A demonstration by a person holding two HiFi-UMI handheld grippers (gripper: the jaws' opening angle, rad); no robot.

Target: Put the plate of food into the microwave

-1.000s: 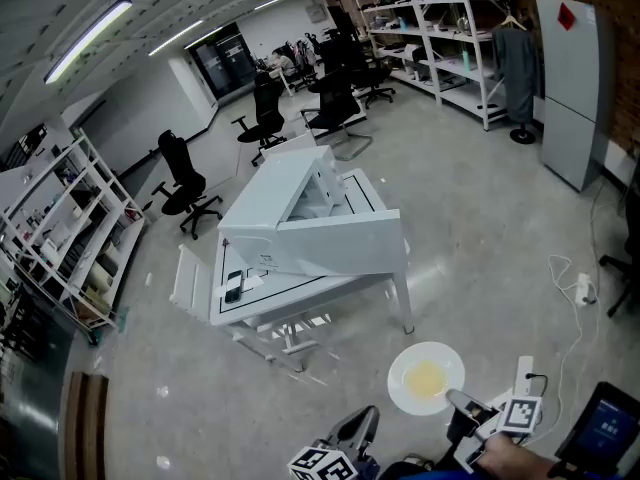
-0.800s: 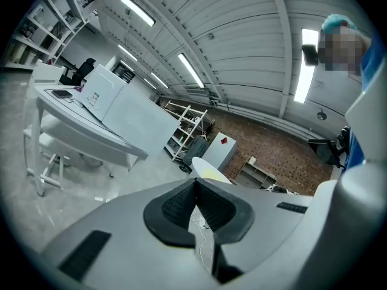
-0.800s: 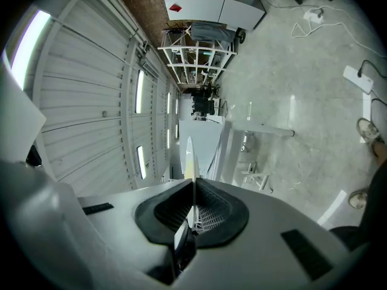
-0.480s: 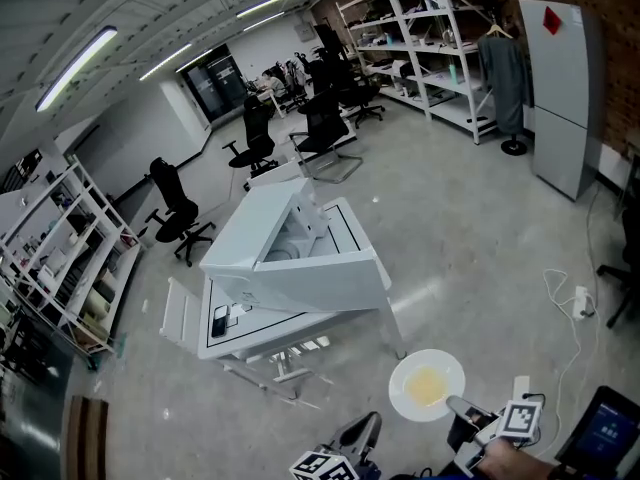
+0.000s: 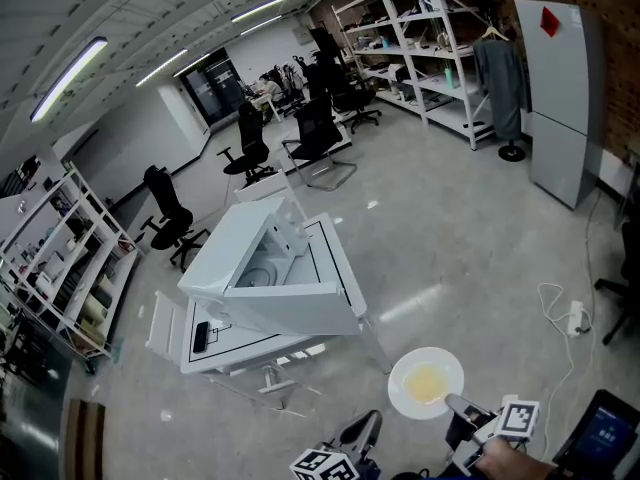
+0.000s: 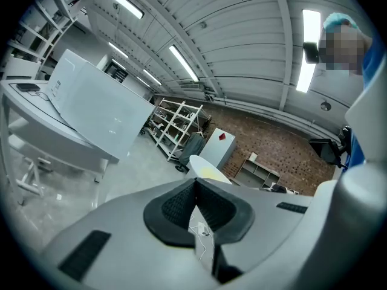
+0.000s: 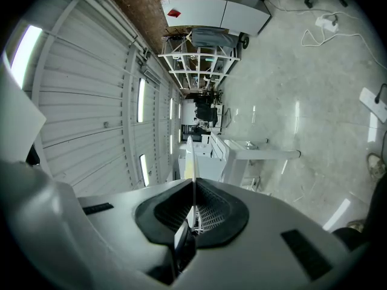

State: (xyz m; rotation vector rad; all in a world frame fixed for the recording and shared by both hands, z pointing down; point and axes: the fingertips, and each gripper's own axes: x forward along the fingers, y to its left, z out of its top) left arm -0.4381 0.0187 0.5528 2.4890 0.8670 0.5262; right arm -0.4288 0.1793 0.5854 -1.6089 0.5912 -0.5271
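A white plate (image 5: 426, 383) with yellow food hangs over the floor in the head view, its near rim pinched by my right gripper (image 5: 456, 406). In the right gripper view the plate (image 7: 189, 159) shows edge-on between the shut jaws of that gripper (image 7: 193, 203). My left gripper (image 5: 361, 432) is beside it at the bottom edge, shut and holding nothing (image 6: 195, 189). The white microwave (image 5: 265, 273) stands on a white table (image 5: 245, 343) ahead to the left, its cavity showing. From the left gripper view I see the microwave (image 6: 97, 110) and the plate (image 6: 205, 168).
A dark phone (image 5: 202, 335) lies on the table's left part. Black office chairs (image 5: 170, 203) stand beyond it. Metal shelves (image 5: 440, 38) and a grey cabinet (image 5: 558, 98) line the right wall. A power strip with cable (image 5: 575, 318) lies on the floor at right.
The table and microwave have slid left and slightly down in the head view as the viewpoint shifted. The plate stays in the right gripper at the same spot; the left gripper is unchanged.
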